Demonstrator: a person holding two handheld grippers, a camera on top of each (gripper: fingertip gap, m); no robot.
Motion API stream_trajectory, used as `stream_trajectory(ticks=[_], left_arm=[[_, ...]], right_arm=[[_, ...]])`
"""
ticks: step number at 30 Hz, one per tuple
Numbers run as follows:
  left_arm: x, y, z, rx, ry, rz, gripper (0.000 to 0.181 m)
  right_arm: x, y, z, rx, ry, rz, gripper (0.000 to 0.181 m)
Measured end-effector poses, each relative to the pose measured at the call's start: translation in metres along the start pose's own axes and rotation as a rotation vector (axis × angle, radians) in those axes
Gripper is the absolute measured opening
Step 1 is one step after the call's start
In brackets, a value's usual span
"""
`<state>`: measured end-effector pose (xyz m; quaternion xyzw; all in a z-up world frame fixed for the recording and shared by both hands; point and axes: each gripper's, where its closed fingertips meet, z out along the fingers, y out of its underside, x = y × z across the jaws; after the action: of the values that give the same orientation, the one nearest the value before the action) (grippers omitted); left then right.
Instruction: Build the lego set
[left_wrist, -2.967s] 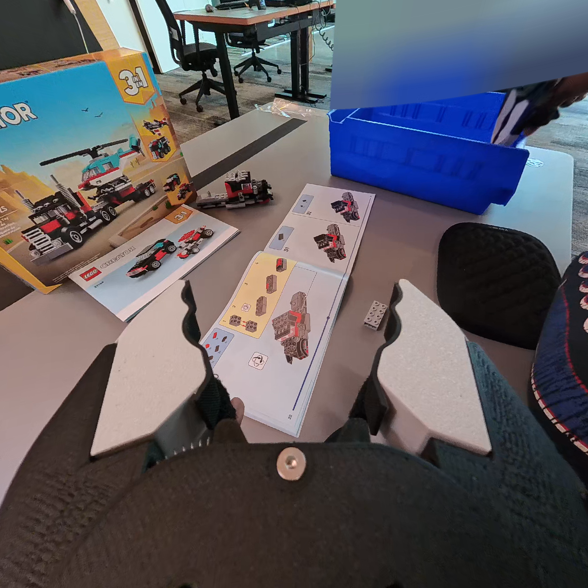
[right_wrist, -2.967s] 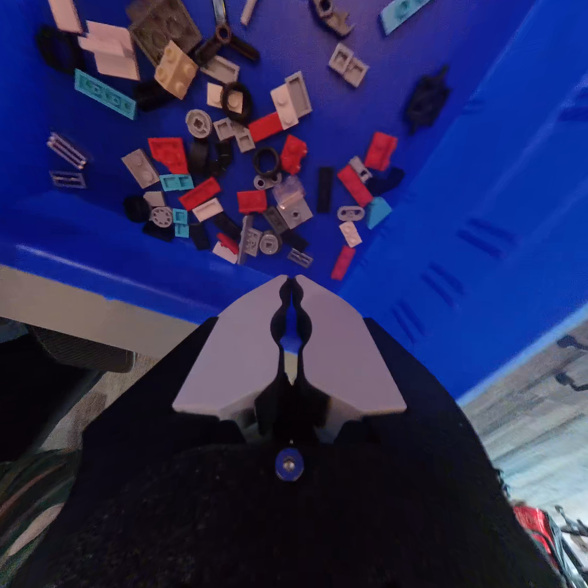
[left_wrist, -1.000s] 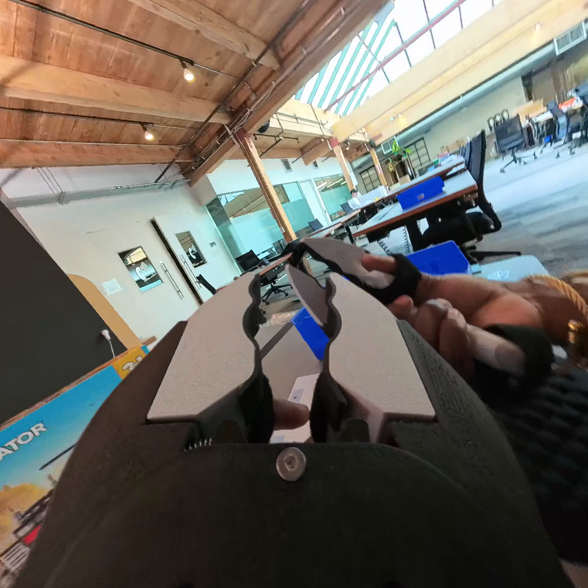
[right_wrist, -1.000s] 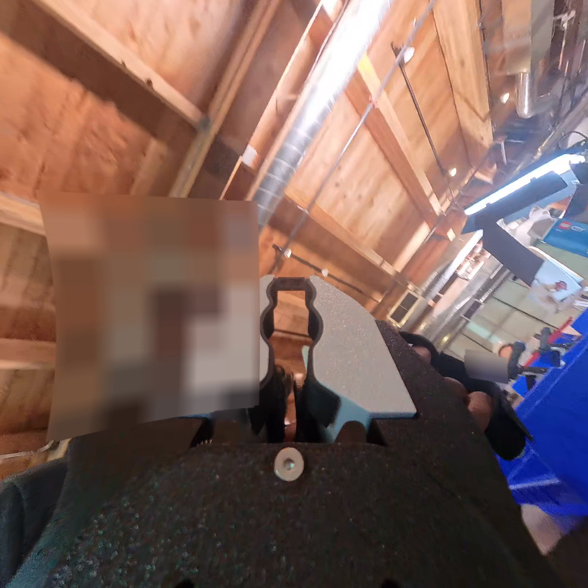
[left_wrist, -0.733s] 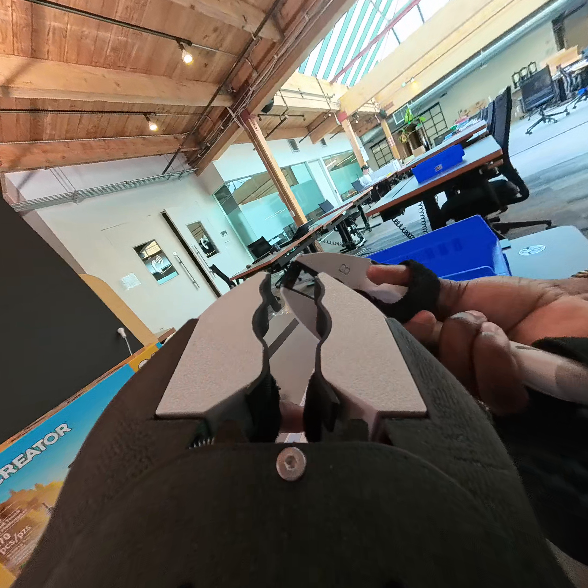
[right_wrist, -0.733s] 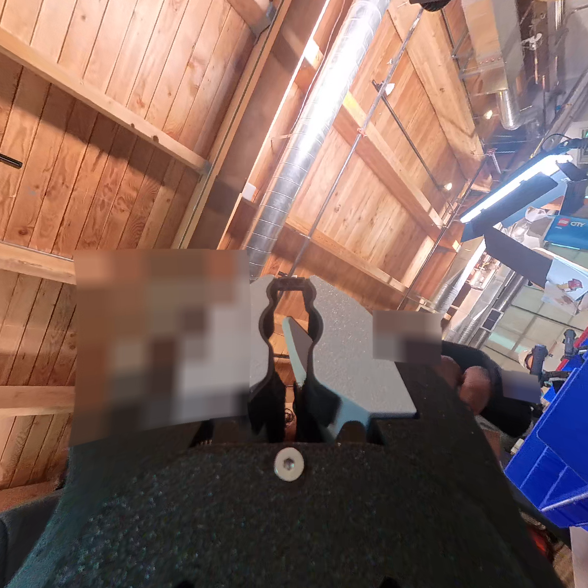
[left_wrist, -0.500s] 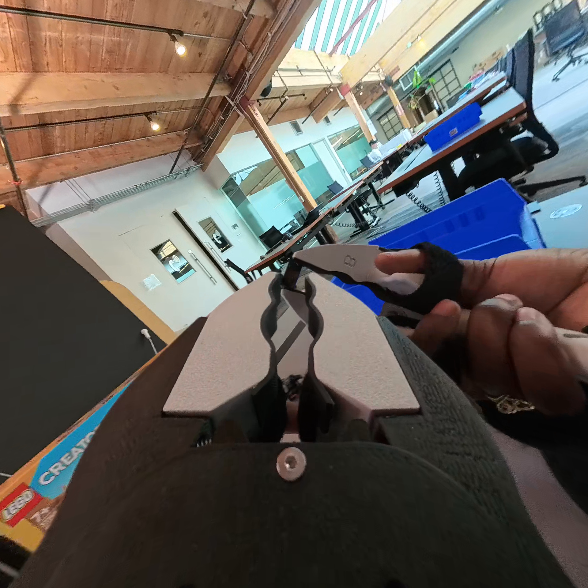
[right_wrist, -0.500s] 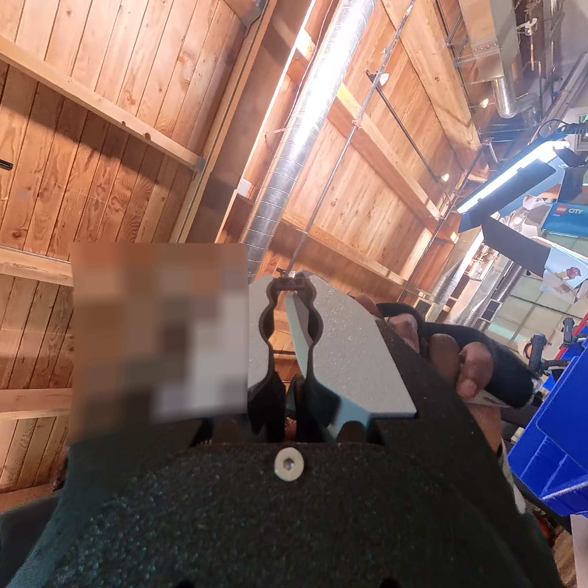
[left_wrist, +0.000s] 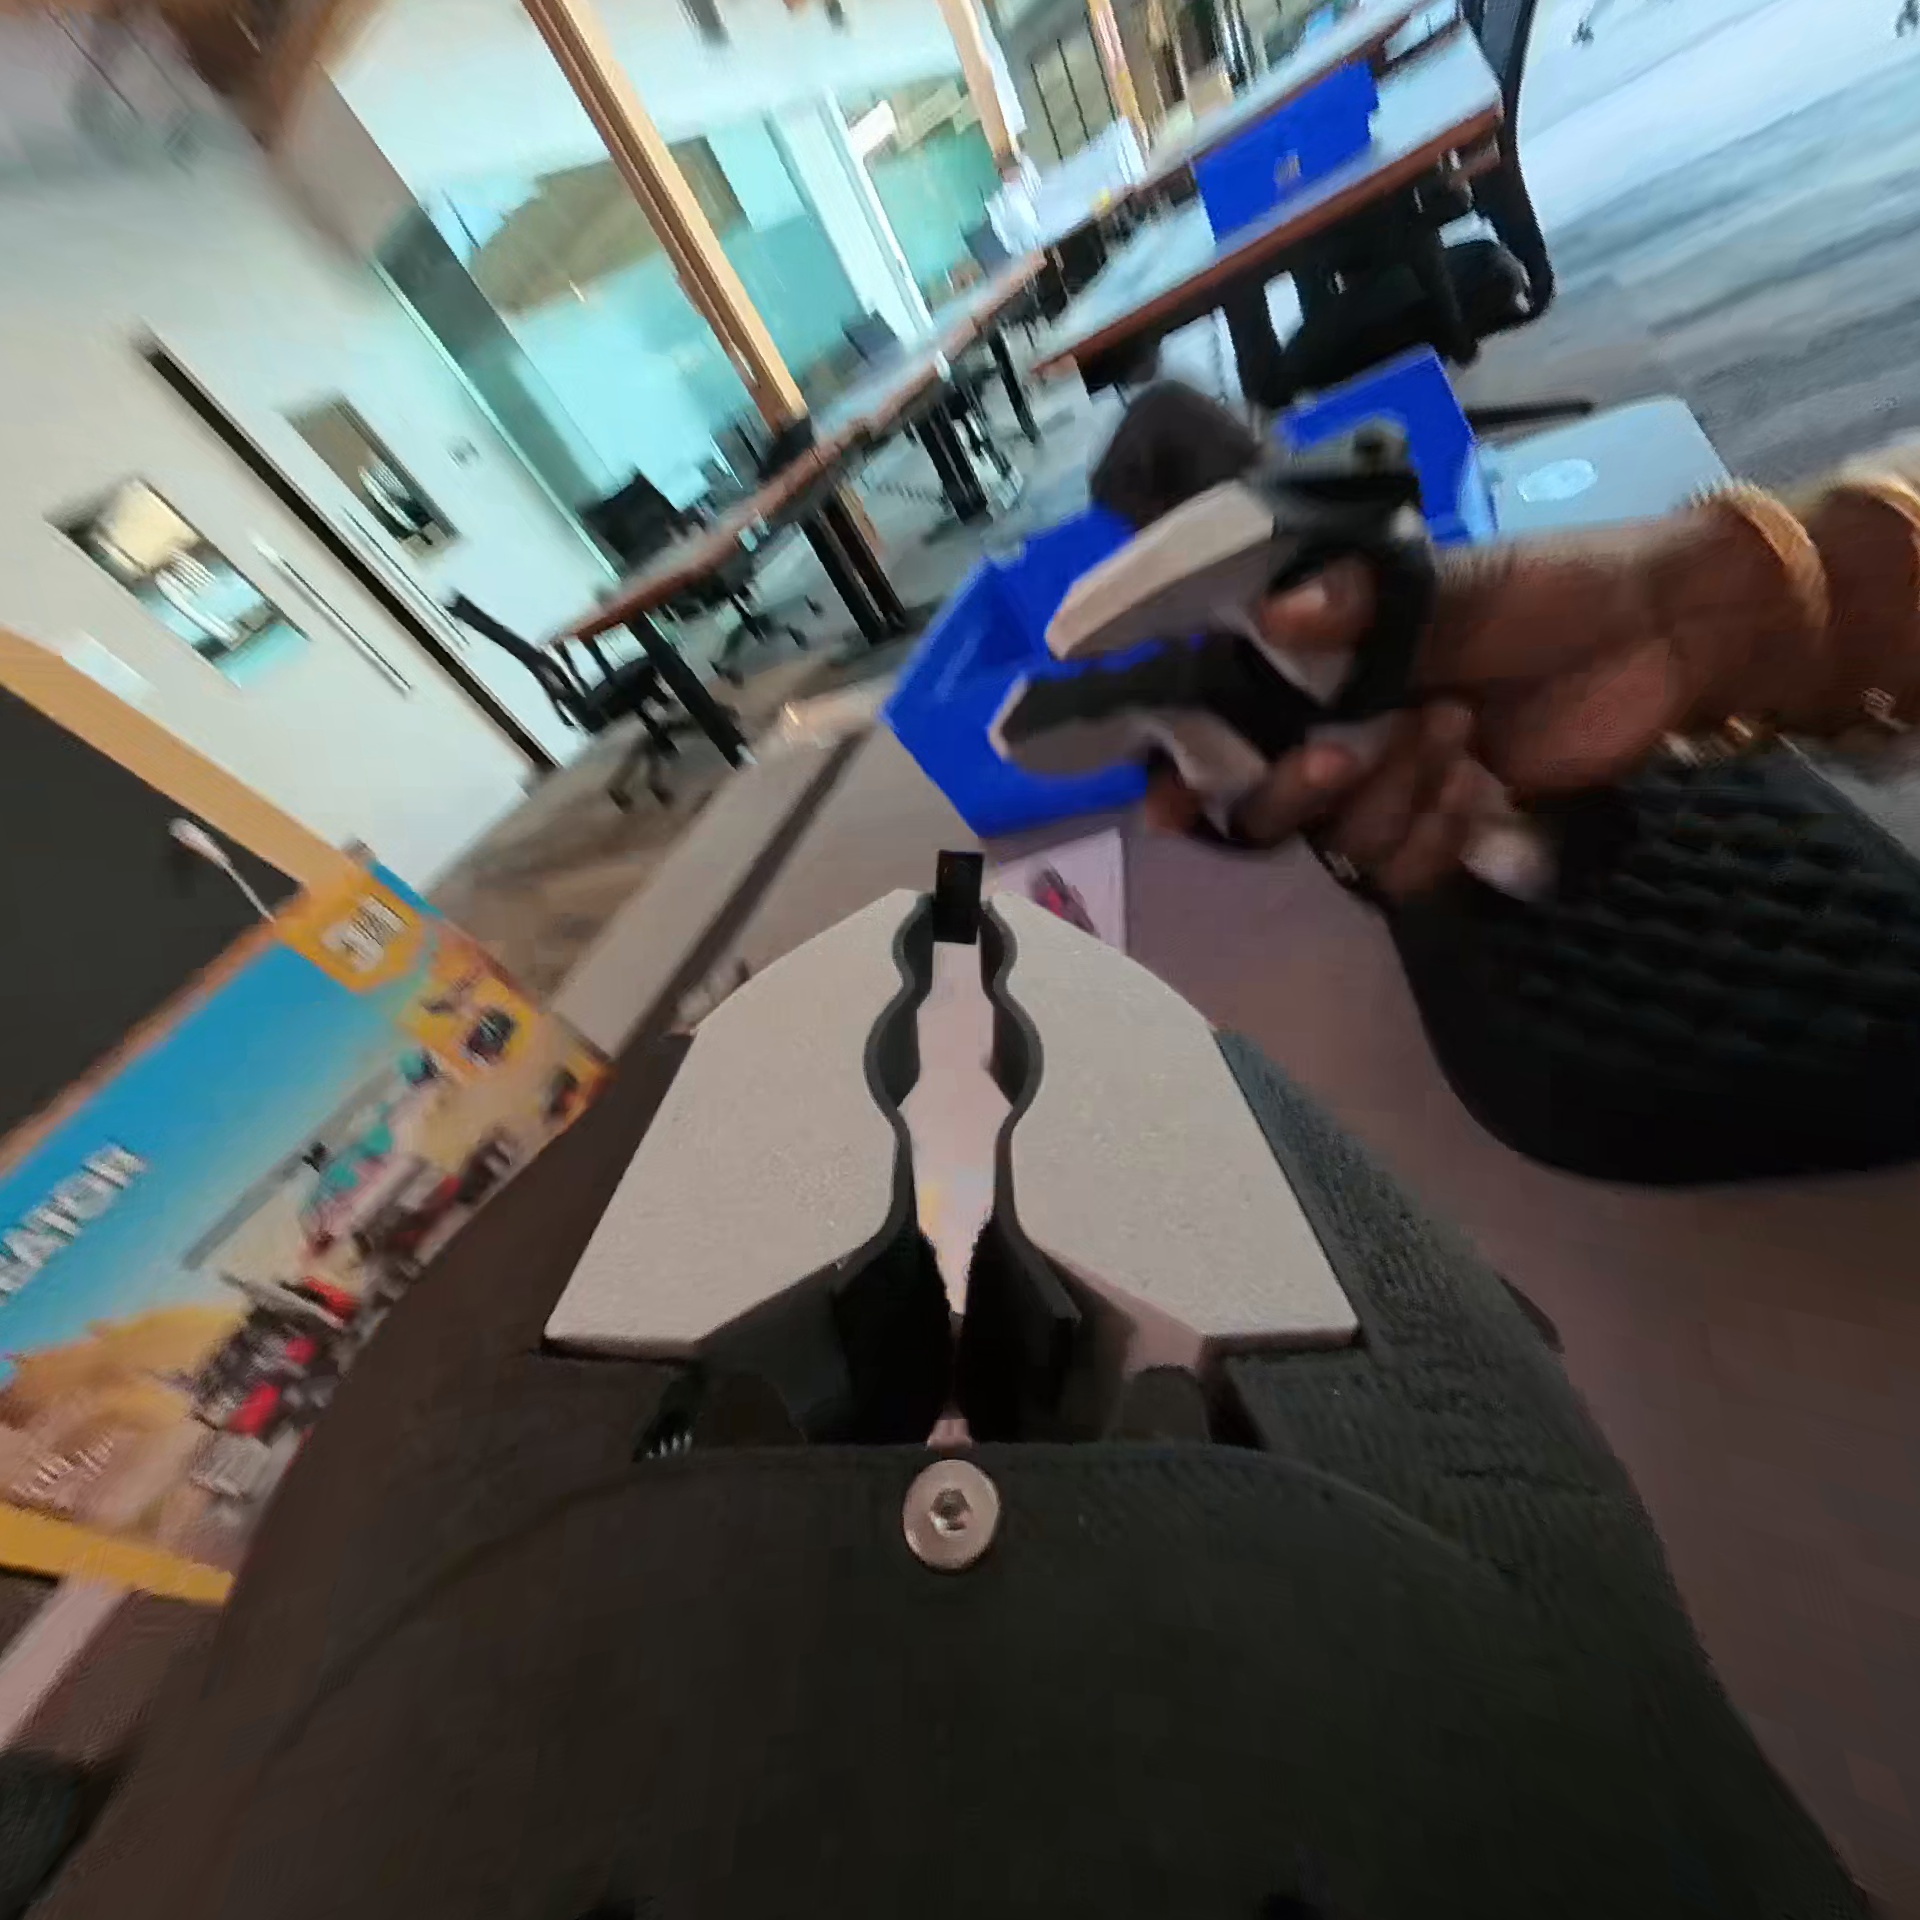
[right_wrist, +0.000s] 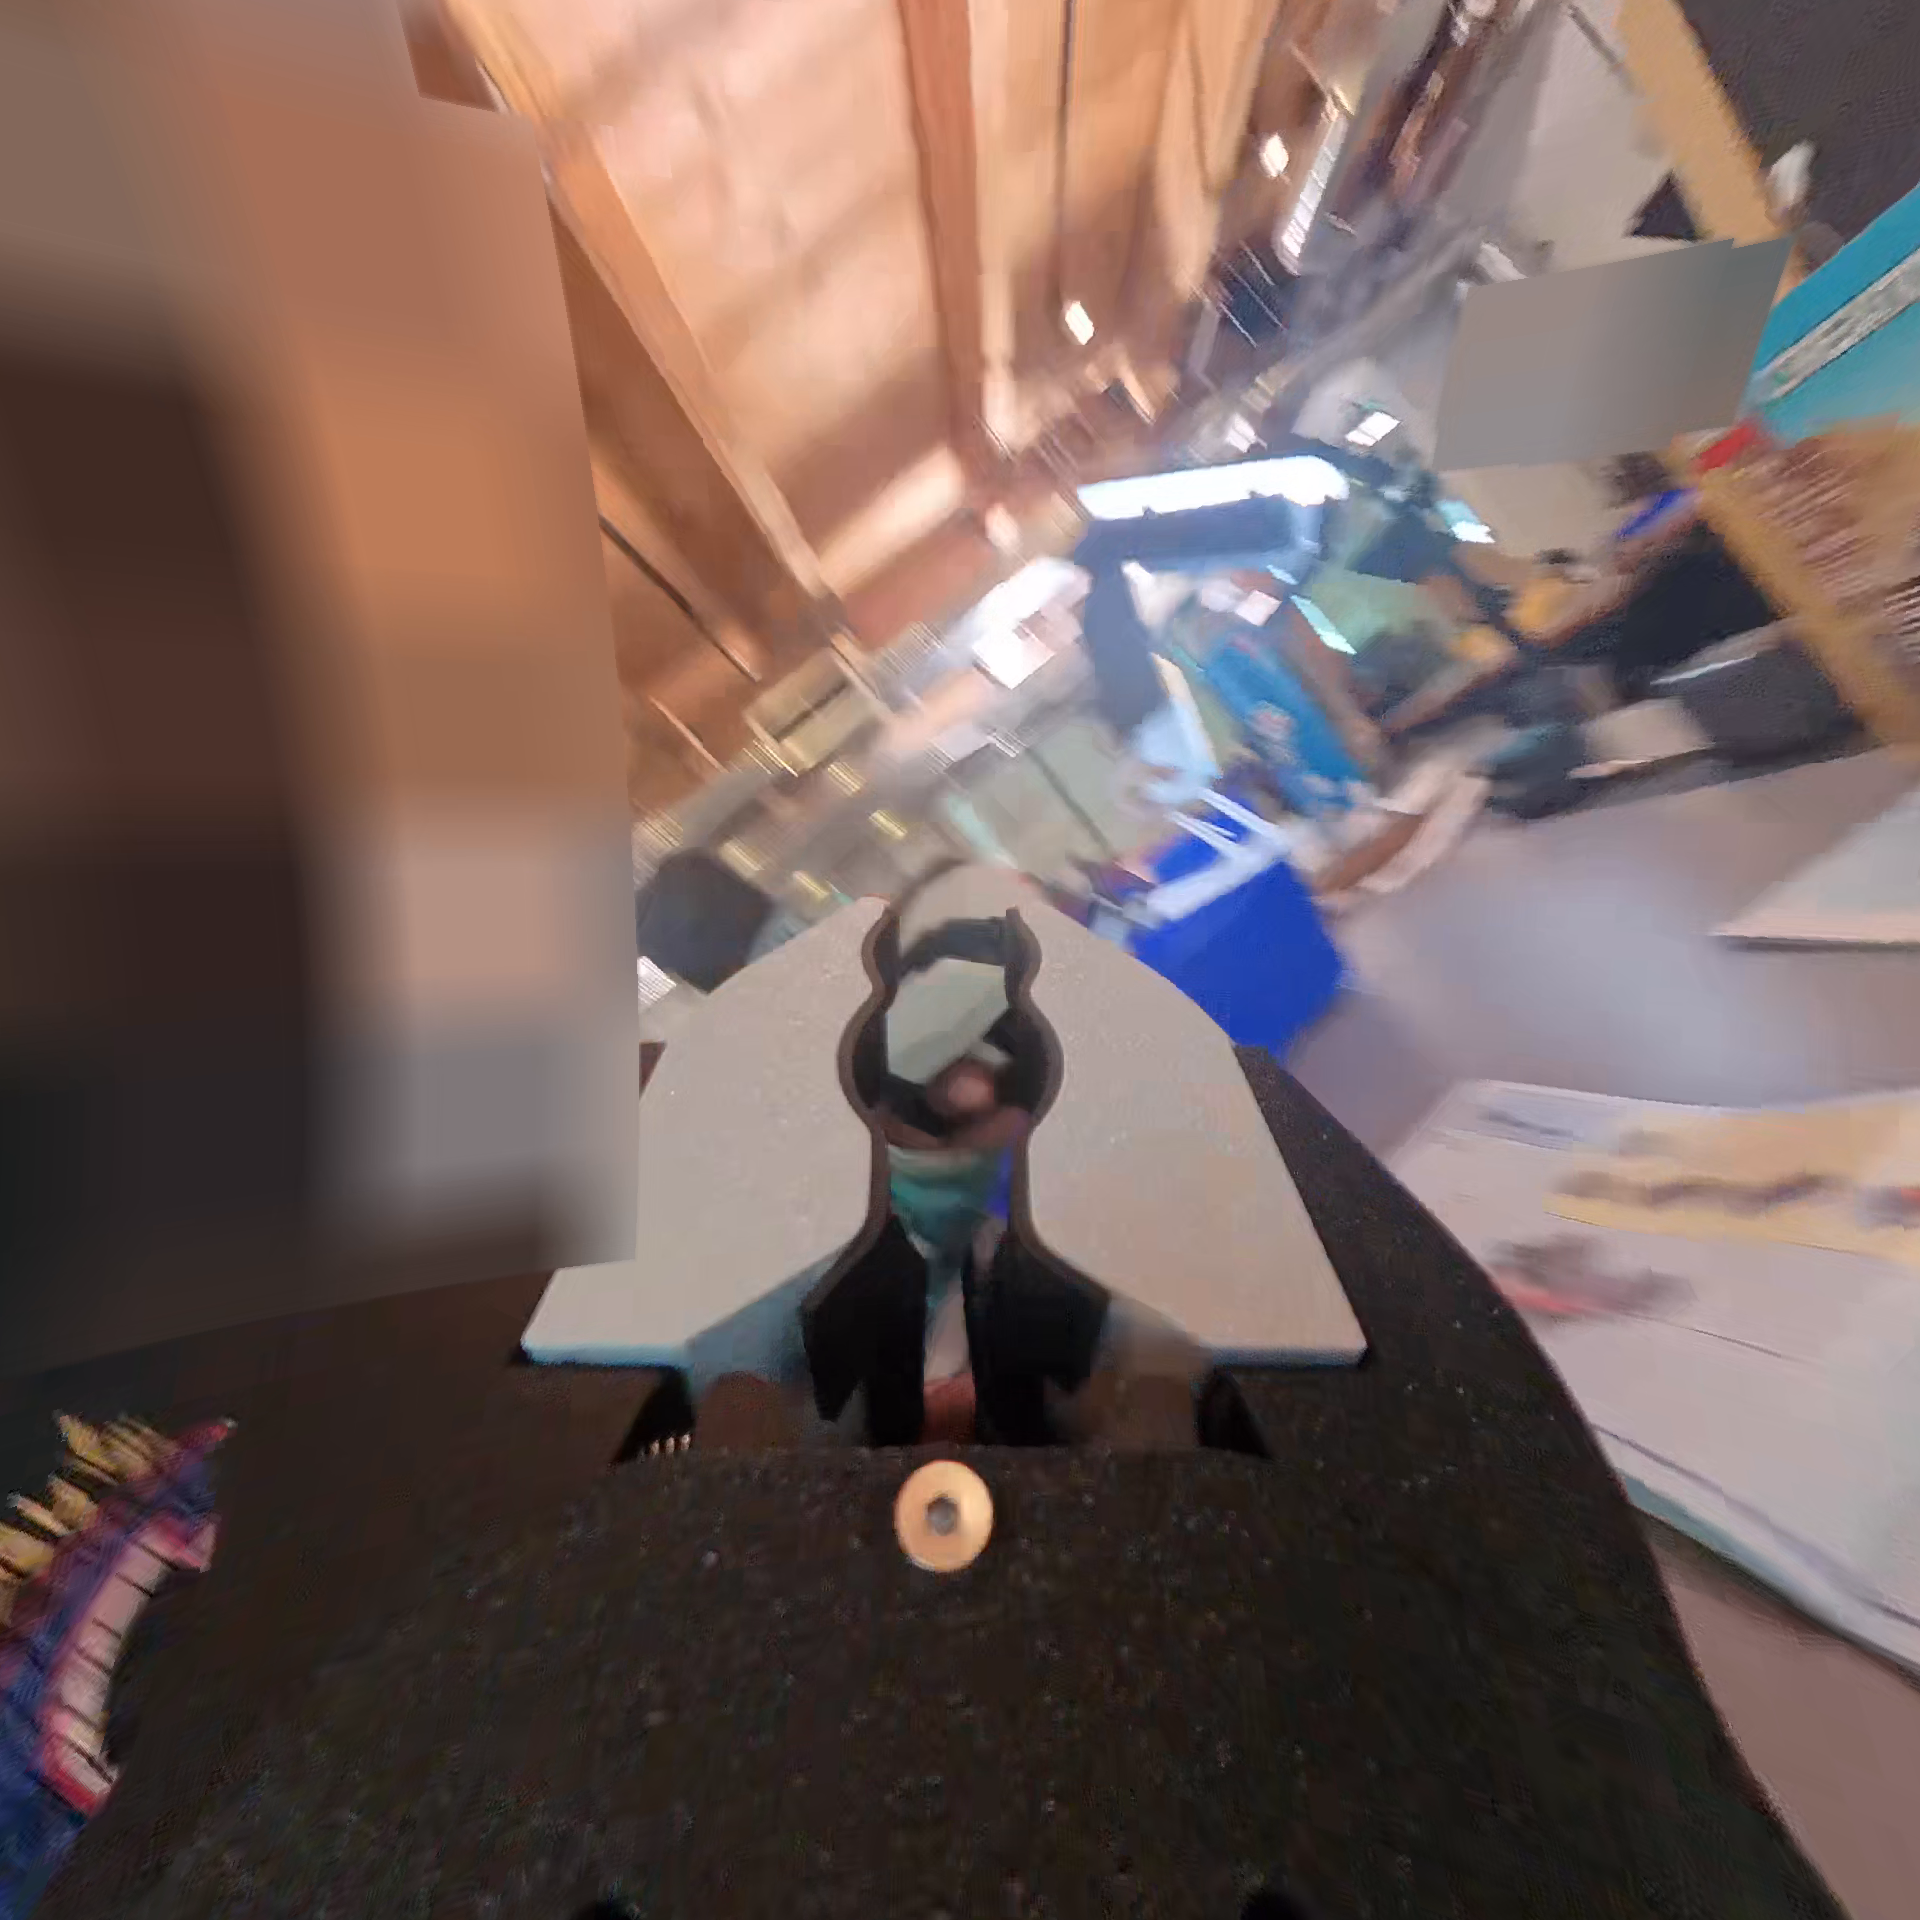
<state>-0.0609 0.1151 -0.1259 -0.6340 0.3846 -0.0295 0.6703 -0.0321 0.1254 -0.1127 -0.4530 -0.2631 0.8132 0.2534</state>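
Observation:
Both views are smeared by motion. My left gripper (left_wrist: 954, 925) is shut on a small black lego piece (left_wrist: 956, 906) that stands up between its tips, above the grey table (left_wrist: 1507, 1403). My right gripper (left_wrist: 1023, 681), held by a hand, is up and to the right of it, in front of the blue parts bin (left_wrist: 956, 727); its jaws stand a little apart with nothing between them. In the right wrist view, my right gripper (right_wrist: 954, 925) shows a narrow gap, and a grey finger (right_wrist: 935, 1008) of the left gripper shows through it.
The lego set box (left_wrist: 239, 1101) stands at the left. A black quilted pad (left_wrist: 1662, 987) lies at the right. The open instruction booklet (right_wrist: 1662, 1299) lies on the table. Office desks and chairs are behind. Left tips to right tips: about 4 cm.
The grippers met in the air, and the black piece went from the right gripper's tips to the left's. Both have since swung down toward the table and apart.

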Motion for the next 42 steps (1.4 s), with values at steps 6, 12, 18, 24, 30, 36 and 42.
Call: stream_trajectory(ticks=[6,12,18,24,30,36,42], left_arm=[[0.044,0.070,-0.014,-0.348,0.198,-0.066,0.008],[0.062,0.079,-0.005,-0.402,0.260,-0.088,0.008],[0.067,0.085,-0.002,-0.446,0.285,-0.093,0.008],[0.072,0.087,0.002,-0.444,0.311,-0.114,0.008],[0.074,0.091,0.005,-0.445,0.319,-0.141,0.008],[0.073,0.117,-0.002,-0.549,0.264,-0.201,0.027],[0.082,0.130,0.007,-0.572,0.296,-0.210,0.030]], right_arm=[[0.023,0.046,-0.025,-0.640,0.227,-0.697,0.011],[0.038,0.096,-0.022,-1.036,0.099,-0.946,0.016],[0.054,0.100,-0.023,-1.104,0.109,-1.022,0.013],[0.059,0.105,-0.029,-1.155,0.084,-1.003,0.008],[0.063,0.106,-0.033,-1.139,0.073,-0.962,0.008],[0.093,0.104,-0.062,-1.197,0.090,-0.798,0.008],[0.098,0.117,-0.058,-1.185,0.032,-0.664,0.008]])
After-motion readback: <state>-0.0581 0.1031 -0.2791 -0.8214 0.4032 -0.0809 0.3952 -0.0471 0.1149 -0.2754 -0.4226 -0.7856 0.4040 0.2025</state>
